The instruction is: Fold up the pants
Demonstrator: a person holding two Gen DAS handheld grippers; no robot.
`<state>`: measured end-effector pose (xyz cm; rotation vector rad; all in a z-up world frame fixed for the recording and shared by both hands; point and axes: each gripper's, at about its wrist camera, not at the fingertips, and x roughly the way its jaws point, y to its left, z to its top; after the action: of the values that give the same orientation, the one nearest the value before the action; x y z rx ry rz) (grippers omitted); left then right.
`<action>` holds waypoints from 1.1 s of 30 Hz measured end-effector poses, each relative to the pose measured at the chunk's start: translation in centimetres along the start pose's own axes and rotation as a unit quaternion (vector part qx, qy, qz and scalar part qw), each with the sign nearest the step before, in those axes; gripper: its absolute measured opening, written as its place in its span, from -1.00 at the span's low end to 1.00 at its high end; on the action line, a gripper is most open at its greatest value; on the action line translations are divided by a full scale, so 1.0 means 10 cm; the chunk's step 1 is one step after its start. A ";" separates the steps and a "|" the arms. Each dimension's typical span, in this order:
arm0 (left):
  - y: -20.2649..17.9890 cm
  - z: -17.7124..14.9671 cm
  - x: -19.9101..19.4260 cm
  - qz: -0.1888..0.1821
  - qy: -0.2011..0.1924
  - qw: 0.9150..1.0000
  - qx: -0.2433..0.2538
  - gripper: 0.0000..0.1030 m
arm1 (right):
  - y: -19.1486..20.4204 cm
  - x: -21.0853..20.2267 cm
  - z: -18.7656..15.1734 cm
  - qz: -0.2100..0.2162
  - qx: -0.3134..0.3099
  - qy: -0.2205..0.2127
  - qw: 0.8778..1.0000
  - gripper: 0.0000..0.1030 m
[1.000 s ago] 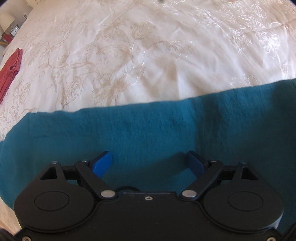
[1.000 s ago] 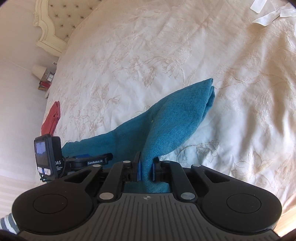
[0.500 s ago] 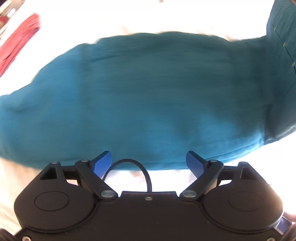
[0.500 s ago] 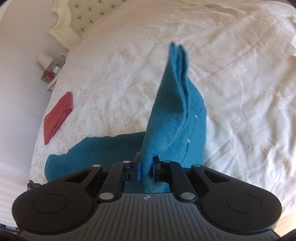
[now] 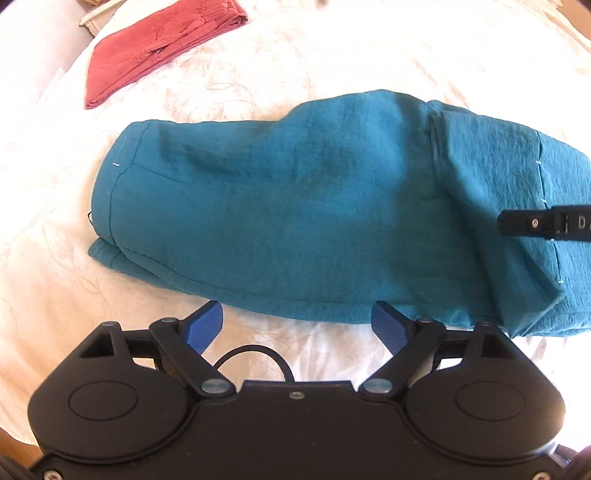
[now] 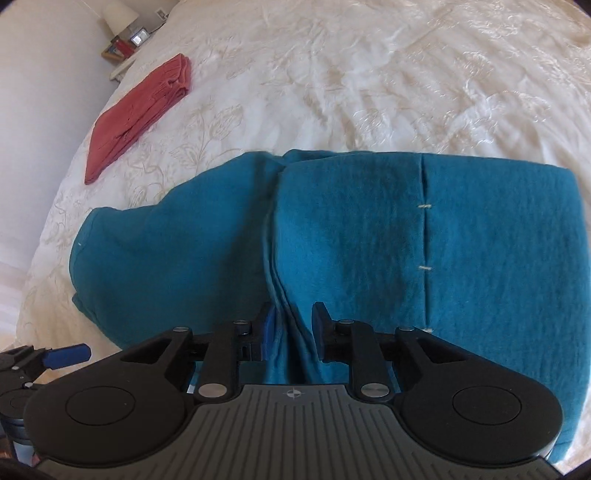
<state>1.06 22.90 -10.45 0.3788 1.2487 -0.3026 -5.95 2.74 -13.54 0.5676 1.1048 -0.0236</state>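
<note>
On the bed, near its front edge under both cameras, the teal pants lie folded into a thick oblong bundle; one end layer is doubled over the rest, its edge making a ridge across the cloth, and a seam with pale stitches runs beside it; the other end shows a hem with a single light stitch. The left gripper hangs just short of the near edge of the bundle, jaws spread wide and holding nothing; the right gripper sits over the folded layer, jaws set a little apart with a pleat of teal cloth standing between them, and whether they pinch it I cannot tell. The left view alone shows a black part of the other tool over the right end of the pants; the right view alone shows a lamp beyond the far left corner; both show the folded red garment lying well apart toward that corner.
</note>
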 end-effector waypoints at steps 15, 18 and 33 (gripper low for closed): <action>-0.87 0.35 -0.04 -0.089 -0.055 0.989 0.104 0.72 | -1.26 -0.93 -0.11 -0.098 0.144 -0.088 0.981 -0.49; -1.13 0.31 0.02 -0.087 -0.055 0.988 0.119 0.72 | -1.53 -0.90 -0.06 -0.113 0.144 -0.075 0.980 -0.37; -1.50 0.26 0.63 0.024 0.047 0.998 0.029 0.74 | -2.09 -0.35 0.39 -0.018 0.091 0.023 0.995 -0.16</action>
<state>-1.23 8.23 -17.52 0.4759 1.3234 -0.2830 -10.49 -17.86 -18.12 0.7139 1.1640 -0.1438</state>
